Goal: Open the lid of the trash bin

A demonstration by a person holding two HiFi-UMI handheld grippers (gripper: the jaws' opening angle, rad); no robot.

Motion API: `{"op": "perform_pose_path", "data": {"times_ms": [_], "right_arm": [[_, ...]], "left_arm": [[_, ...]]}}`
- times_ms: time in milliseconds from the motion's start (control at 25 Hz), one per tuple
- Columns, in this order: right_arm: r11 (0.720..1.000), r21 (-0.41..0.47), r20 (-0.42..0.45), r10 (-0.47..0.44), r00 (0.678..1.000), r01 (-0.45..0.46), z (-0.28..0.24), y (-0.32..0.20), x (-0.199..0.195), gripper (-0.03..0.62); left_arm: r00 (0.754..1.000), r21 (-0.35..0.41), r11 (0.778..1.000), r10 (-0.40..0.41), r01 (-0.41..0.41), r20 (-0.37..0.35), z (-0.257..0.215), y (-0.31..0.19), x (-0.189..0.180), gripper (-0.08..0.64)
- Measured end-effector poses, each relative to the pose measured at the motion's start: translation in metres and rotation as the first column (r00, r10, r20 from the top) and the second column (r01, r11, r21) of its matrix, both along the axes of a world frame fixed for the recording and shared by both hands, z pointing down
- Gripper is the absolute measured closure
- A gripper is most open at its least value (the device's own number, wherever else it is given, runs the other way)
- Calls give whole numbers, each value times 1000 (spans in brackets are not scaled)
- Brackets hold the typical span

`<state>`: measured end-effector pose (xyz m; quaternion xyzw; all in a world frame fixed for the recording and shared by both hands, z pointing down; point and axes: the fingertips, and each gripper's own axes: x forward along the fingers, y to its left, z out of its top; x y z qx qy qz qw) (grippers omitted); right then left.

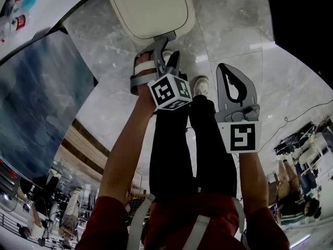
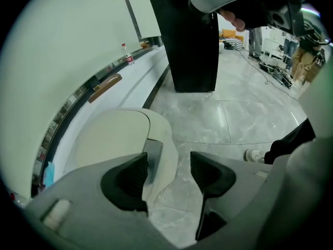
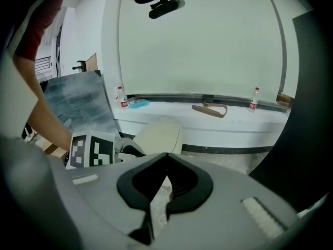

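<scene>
A cream trash bin (image 1: 151, 9) with its lid down stands on the marble floor at the top of the head view. My left gripper (image 1: 165, 48) hangs at the bin's near edge, pointing steeply down. In the left gripper view the lid (image 2: 112, 139) fills the lower left, with a dark tab (image 2: 152, 158) on its front rim. That rim lies beside the left jaw of my open left gripper (image 2: 169, 173), and neither pad presses on it. My right gripper (image 1: 229, 74) is held to the right, away from the bin. Its tips (image 3: 165, 160) meet with nothing between them.
The person's black-trousered legs (image 1: 171, 139) and white shoes (image 1: 200, 85) stand just in front of the bin. A black pillar (image 2: 192, 35) rises beyond it. A blue-grey panel (image 1: 41, 98) leans at the left. A white ledge (image 3: 208, 121) behind carries bottles (image 3: 122, 100). A cable (image 1: 307, 113) crosses the floor.
</scene>
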<state>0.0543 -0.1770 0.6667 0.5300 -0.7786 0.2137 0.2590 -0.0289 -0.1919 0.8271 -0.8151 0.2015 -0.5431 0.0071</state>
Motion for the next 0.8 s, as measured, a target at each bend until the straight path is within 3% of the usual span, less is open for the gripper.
{"op": "perform_pose_path", "data": {"times_ms": [800], "right_arm": [[1000,-19,-6,0,1000,0,6,5,8,592]], "left_arm": [[999,46,998,-48,49,-22,5,2,3,290]]}}
